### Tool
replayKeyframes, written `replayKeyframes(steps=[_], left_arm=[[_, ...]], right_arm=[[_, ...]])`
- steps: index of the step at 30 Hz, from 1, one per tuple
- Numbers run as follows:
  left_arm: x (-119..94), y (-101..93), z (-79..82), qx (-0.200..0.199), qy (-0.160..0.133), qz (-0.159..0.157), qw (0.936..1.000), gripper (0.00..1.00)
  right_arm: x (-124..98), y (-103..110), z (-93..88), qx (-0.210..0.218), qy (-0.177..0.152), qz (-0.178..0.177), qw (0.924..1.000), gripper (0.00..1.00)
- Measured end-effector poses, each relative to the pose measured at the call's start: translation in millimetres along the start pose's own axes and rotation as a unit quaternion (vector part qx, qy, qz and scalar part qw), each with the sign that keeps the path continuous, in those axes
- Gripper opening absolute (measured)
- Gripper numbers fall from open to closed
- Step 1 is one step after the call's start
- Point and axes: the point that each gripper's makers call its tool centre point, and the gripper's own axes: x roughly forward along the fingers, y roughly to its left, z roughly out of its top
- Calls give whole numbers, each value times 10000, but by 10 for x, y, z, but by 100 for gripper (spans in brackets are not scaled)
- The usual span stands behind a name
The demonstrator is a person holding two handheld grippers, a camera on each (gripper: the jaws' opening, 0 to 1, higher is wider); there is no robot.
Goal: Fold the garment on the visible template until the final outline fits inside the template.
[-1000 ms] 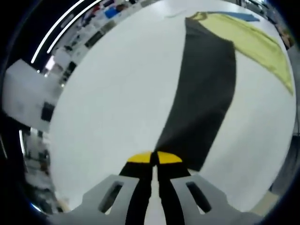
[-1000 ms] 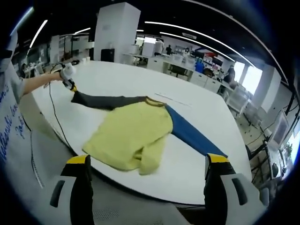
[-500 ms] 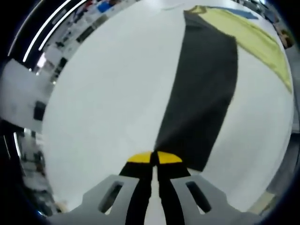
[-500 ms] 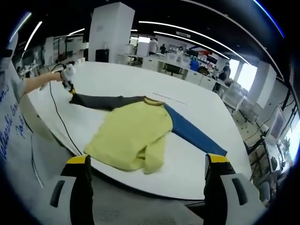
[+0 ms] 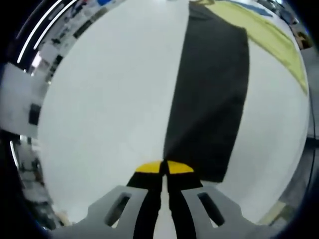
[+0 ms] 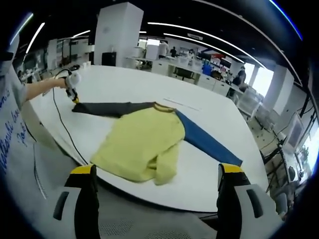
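we see the garment [image 6: 149,142] lying on a wide white surface [image 6: 124,84], its yellow body rumpled close to the near edge, where the hem bunches just short of the drop. the far side of the surface is bare and roomy. a thin black cable [image 6: 62,130] trails along the near left edge.

the garment's long axis runs through its two sleeves: the dark grey sleeve [image 6: 107,107] stretches away to the left, the blue sleeve [image 6: 207,143] runs out to the right and ends near the right edge. the collar faces the far side of the surface.

in the right gripper view the left gripper [image 6: 73,93] sits at the grey sleeve's cuff, held by a hand [image 6: 64,82]. in the left gripper view its jaws are pressed together, yellow tips meeting at the cuff edge of the grey sleeve [image 5: 212,99], so they seem to pinch the cuff. the right gripper [image 6: 155,172] hangs off the near edge, jaws spread wide with nothing between them.

against a second ago, the grey sleeve lies straighter and flatter, pulled further out to the left, and the cuff has come down onto the surface.
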Motion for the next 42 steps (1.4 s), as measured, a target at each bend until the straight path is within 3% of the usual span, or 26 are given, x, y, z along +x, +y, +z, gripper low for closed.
replayKeyframes(steps=[20,27,31,38,42], left_arm=[[-1,-65,-9,55,141,111,9998,0],[-87,-130,-74,-144,82,92,9998,15],[-157,-171,-108,-234,33,140,9996,18],[-367,-282,-25,-211,-299,249,9990,33],[-438,-396,70,-339,-596,120,9976,41]], right_arm=[[-4,-87,-140,120,67,76,9999,100],[56,-139,-98,45,3,209,9998,100],[95,-165,-92,-26,-25,310,9995,100],[136,-252,-89,-84,-80,425,9990,100],[157,-279,-92,-146,-92,521,9985,100]])
